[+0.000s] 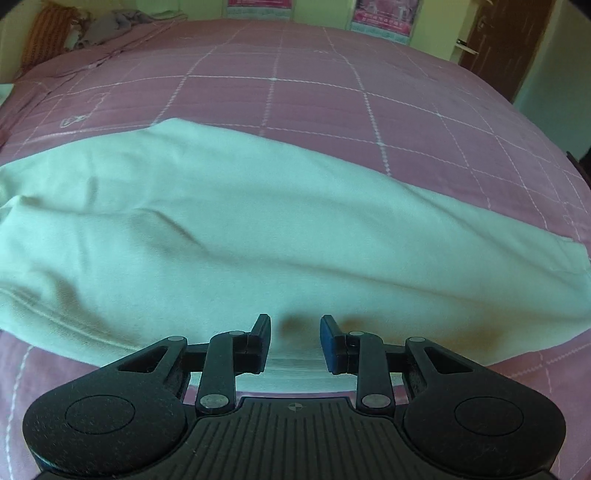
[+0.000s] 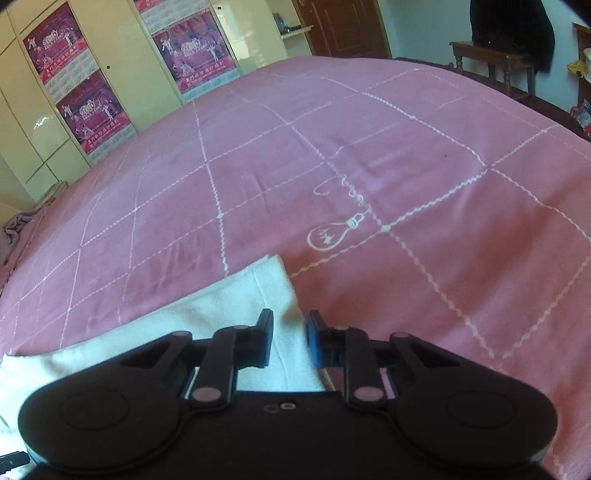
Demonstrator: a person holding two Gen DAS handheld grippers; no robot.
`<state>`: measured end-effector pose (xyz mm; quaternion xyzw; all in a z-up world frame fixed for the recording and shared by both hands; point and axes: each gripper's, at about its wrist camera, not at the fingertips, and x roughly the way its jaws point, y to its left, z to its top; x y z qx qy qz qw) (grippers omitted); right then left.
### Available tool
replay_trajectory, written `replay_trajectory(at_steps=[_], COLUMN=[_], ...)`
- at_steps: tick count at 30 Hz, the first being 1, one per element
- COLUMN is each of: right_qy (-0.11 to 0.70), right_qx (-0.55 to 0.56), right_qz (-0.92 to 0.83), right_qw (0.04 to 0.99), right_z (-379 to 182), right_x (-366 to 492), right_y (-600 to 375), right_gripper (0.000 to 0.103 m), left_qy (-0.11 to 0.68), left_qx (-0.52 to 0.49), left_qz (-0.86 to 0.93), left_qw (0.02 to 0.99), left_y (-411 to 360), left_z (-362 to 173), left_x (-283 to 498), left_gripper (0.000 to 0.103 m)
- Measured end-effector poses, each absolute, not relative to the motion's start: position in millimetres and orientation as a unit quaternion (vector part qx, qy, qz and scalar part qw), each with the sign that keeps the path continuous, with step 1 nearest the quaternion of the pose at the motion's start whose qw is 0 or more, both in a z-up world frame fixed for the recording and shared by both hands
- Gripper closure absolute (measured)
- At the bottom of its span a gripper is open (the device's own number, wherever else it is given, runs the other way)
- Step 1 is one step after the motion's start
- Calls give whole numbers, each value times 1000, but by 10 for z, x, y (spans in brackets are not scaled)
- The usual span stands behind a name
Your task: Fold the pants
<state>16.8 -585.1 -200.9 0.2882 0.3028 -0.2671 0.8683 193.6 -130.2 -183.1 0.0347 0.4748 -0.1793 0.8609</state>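
Observation:
White pants lie spread across a pink checked bedspread, running from the left edge to the right. My left gripper is open and empty, just above the pants' near edge. In the right wrist view the hem end of the pants lies on the bedspread. My right gripper is open and empty, with its jaws on either side of the hem's right edge.
A pile of grey clothes and an orange knit item lie at the far left corner of the bed. Wardrobe doors with pink posters stand behind the bed. A wooden chair and a brown door are at the right.

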Motion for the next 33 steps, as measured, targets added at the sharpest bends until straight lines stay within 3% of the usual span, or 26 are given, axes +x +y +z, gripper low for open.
replay_trajectory(at_steps=[2, 4, 15, 21, 26, 32, 33], right_qy=[298, 303, 295, 259, 277, 299, 302], right_qx=[292, 295, 300, 291, 291, 283, 282], right_qz=[-257, -247, -289, -291, -245, -220, -219], right_qw=[872, 872, 860, 874, 882, 884, 884], right_z=[-1987, -1996, -2044, -1844, -1828, -1887, -1900], right_x=[147, 169, 305, 208, 272, 341, 350], right_y=[-5846, -5870, -5887, -5671, -5303, -4945, -4919], right_gripper=[81, 68, 66, 65, 57, 56, 56], left_qy=[479, 482, 501, 498, 486, 472, 465], left_qx=[13, -9, -211, -256, -263, -273, -270], left_qz=[-151, -123, 62, 117, 115, 99, 97], left_qw=[865, 867, 837, 821, 826, 832, 837], left_y=[-1026, -752, 956, 1383, 1485, 1456, 1439], left_z=[-1788, -1753, -1848, -1962, -2031, -2024, -2004], left_x=[1994, 2069, 2556, 2577, 2728, 2797, 2807], left_gripper=[73, 73, 73, 73, 73, 73, 90])
